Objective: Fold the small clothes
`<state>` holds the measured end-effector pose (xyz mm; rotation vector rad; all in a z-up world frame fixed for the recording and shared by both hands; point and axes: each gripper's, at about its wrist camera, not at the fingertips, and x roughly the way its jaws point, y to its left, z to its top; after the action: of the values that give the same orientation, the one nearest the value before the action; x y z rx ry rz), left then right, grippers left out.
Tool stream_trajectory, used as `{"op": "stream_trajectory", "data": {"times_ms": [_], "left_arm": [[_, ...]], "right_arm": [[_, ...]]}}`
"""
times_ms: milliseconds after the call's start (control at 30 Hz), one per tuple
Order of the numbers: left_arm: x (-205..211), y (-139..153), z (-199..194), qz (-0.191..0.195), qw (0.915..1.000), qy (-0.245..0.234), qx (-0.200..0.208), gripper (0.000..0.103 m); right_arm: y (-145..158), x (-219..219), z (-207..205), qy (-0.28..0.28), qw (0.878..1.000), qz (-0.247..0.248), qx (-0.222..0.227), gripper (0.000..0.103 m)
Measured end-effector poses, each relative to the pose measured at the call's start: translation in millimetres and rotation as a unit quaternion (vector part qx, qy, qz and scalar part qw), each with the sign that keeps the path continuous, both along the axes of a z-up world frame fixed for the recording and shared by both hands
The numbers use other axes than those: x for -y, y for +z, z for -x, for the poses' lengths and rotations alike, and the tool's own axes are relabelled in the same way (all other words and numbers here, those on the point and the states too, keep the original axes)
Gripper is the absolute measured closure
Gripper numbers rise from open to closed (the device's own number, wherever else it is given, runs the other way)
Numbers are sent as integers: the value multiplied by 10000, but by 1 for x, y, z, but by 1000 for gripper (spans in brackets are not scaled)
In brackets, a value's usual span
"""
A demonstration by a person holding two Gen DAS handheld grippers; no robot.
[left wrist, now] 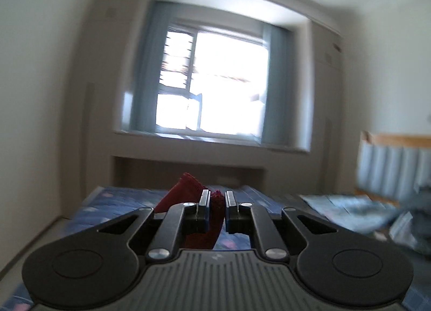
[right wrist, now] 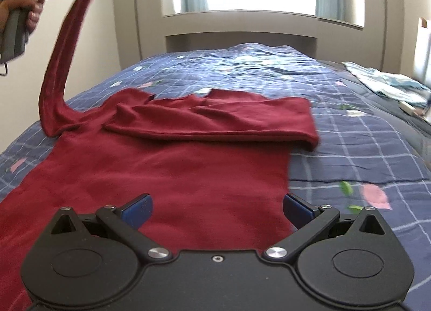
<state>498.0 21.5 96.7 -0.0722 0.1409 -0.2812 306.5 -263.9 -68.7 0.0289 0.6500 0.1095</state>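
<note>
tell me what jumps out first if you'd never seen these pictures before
The dark red long-sleeved knit top spread across the blue checked quilt dominates the right wrist view, one sleeve already folded across its chest. Its other sleeve is lifted high at upper left, pinched in the left gripper. The right gripper hangs open over the top's near part.

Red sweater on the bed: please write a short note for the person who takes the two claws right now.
Left claw: shut on the left sleeve of the red sweater, lifted high above the bed.
Right claw: open, holds nothing, low over the sweater's body.
Done: the right sleeve lies folded across the chest.
Left: probably lay the lifted sleeve across too, then fold the body.
</note>
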Motion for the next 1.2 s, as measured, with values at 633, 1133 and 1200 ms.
{"op": "stream_trajectory", "data": {"times_ms": [633, 1133, 1200], "left_arm": [[178, -158, 20, -851, 9732, -1421, -1593, 90], [103, -139, 41, -179, 9773, -906, -1907, 0], [79, -138, 51, -174, 9788, -639, -1937, 0]], "right_arm": [[-14, 64, 11, -714, 9965, -402, -147, 1], [-10, 64, 1, -594, 9976, -351, -59, 1], [-5, 63, -8, -501, 9980, -373, 20, 1]]}}
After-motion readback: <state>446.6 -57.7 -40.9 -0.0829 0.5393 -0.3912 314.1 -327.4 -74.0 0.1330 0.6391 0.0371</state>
